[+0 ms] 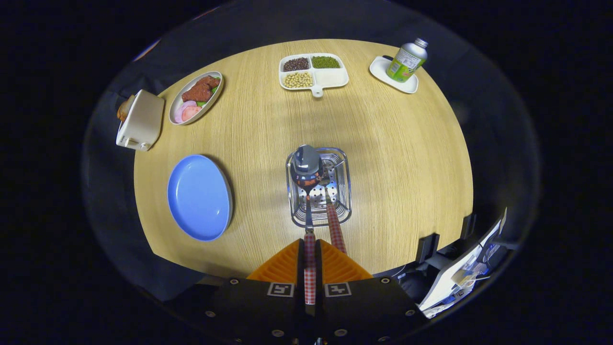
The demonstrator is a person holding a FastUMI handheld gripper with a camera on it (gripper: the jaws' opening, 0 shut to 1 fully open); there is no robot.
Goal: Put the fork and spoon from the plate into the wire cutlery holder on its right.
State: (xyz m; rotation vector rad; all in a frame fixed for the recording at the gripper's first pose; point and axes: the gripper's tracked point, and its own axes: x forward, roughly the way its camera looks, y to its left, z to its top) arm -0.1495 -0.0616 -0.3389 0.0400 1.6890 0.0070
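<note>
The claw (310, 261) is pressed together on a checked handle, both fingers (287, 266) pinching it. That handle belongs to the spoon (306, 167), whose shiny bowl hangs over the near-left part of the wire cutlery holder (342, 211), just ahead of the fingers. The fork (334, 225) stands inside the holder already, its own checked handle leaning out toward the claw, just beside the held one on the right side.

The holder sits on the round wooden tabletop (397, 158), roughly in the middle. To its left, well apart, lies the blue plate (198, 196), with nothing on it. Farther off on the left stands a white toaster (140, 120) at the tabletop's edge, with bread showing at its far end. Next to it sits an oval dish (178, 108) with slices of meat and some pink pieces.

Beyond the holder, at the far side, rests a white divided tray (330, 77) with dark beans, green beans and pale beans in three of its sections. To the right of that tray a green bottle (407, 60) with a silver cap stands on a small white plate (380, 67)
</note>
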